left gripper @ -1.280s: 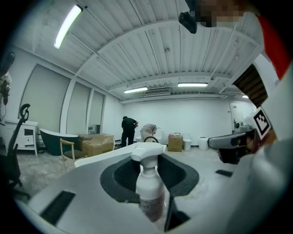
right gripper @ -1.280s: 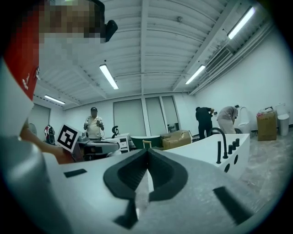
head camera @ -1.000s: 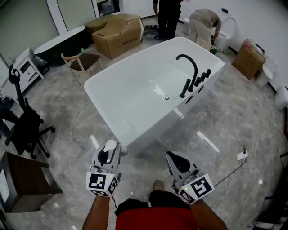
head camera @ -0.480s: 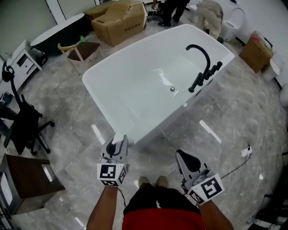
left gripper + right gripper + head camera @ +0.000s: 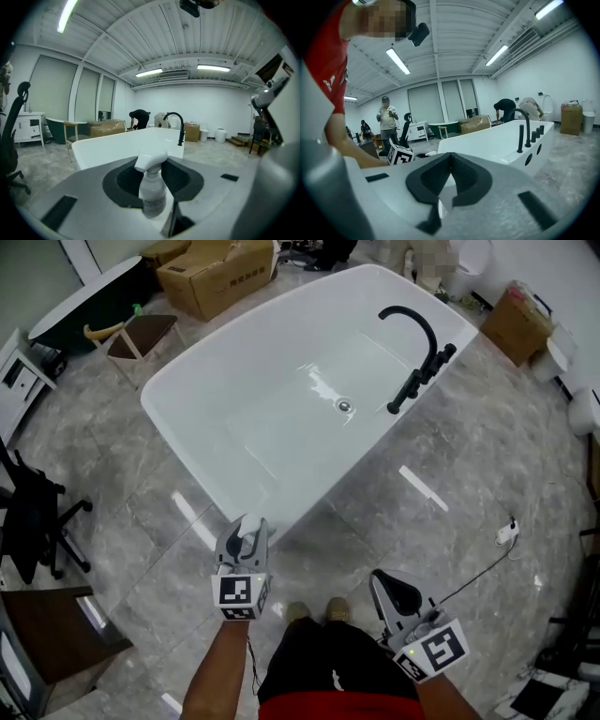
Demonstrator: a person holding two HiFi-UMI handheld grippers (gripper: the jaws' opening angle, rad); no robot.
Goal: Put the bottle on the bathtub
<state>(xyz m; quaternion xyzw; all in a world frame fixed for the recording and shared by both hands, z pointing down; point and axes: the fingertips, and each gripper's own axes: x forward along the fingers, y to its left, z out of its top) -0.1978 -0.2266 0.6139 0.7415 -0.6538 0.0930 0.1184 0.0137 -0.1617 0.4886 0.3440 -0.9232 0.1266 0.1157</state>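
A small clear spray bottle (image 5: 152,187) with a white trigger head stands upright between the jaws of my left gripper (image 5: 243,536), which is shut on it. That gripper hovers over the floor just short of the near corner of the white bathtub (image 5: 201,438). The tub's rim (image 5: 117,144) lies straight ahead in the left gripper view, and a black faucet (image 5: 417,345) stands on its far right edge. My right gripper (image 5: 392,590) hangs lower right, near my body, shut with nothing between its dark pads (image 5: 465,180). The tub (image 5: 487,143) also shows ahead of it.
Grey marble floor surrounds the tub. A cardboard box (image 5: 216,273) and a wooden chair (image 5: 131,334) stand beyond it, and a black office chair (image 5: 28,512) and dark cabinet (image 5: 47,634) sit left. A cable with a plug (image 5: 506,535) lies right. People (image 5: 387,124) stand about.
My left gripper with the bottle has moved forward toward the tub's near corner. The right gripper has dropped back toward my body. The view has shifted closer to the tub.
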